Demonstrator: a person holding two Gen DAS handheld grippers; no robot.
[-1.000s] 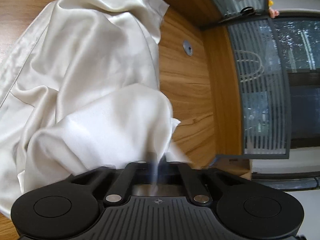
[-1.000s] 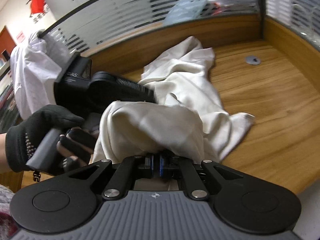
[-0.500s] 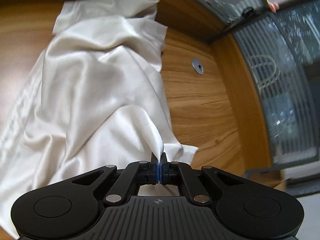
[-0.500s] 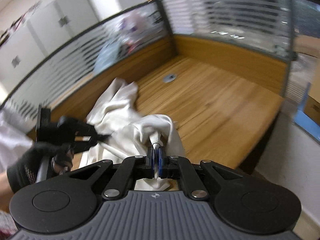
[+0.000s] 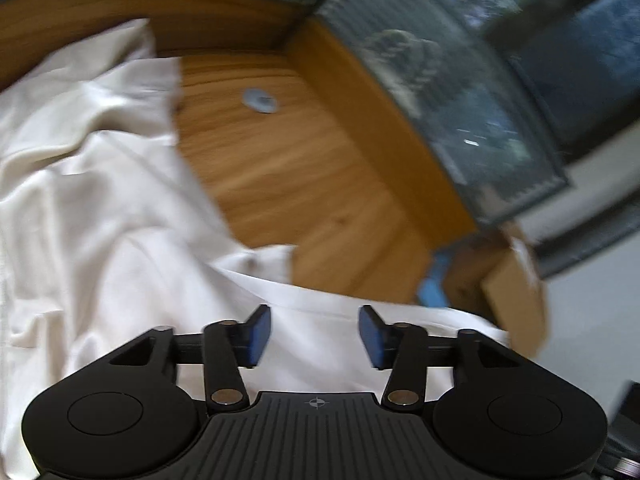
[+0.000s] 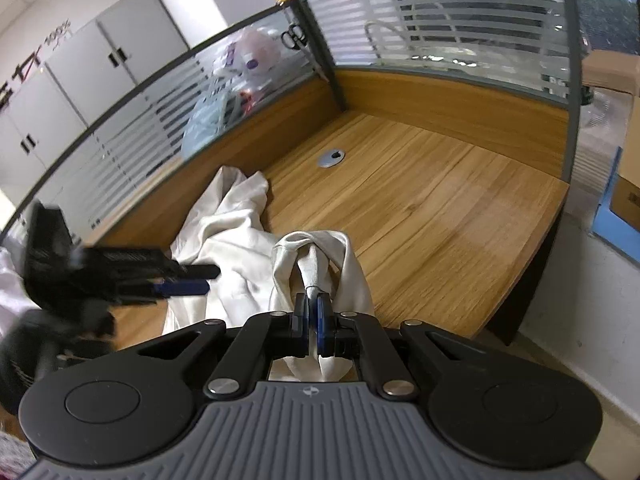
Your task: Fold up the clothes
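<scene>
A: Our left gripper [image 5: 314, 336] has just let go, jaws spread above the cream satin garment [image 5: 100, 208].

B: It lies rumpled on the wooden desk [image 6: 432, 208]; our right gripper [image 6: 311, 312] pinches a fold. The left view is blurred.

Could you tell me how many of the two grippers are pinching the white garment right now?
1. The right gripper pinches a bunched fold of the garment; the left gripper, jaws just opened, hangs apart above it.

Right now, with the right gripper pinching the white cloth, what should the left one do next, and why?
Probably lower the left gripper to re-pinch a fresh edge of the white garment: its jaws have just been opening and clamp nothing, while the right gripper alone holds a bunched fold above the desk.
</scene>
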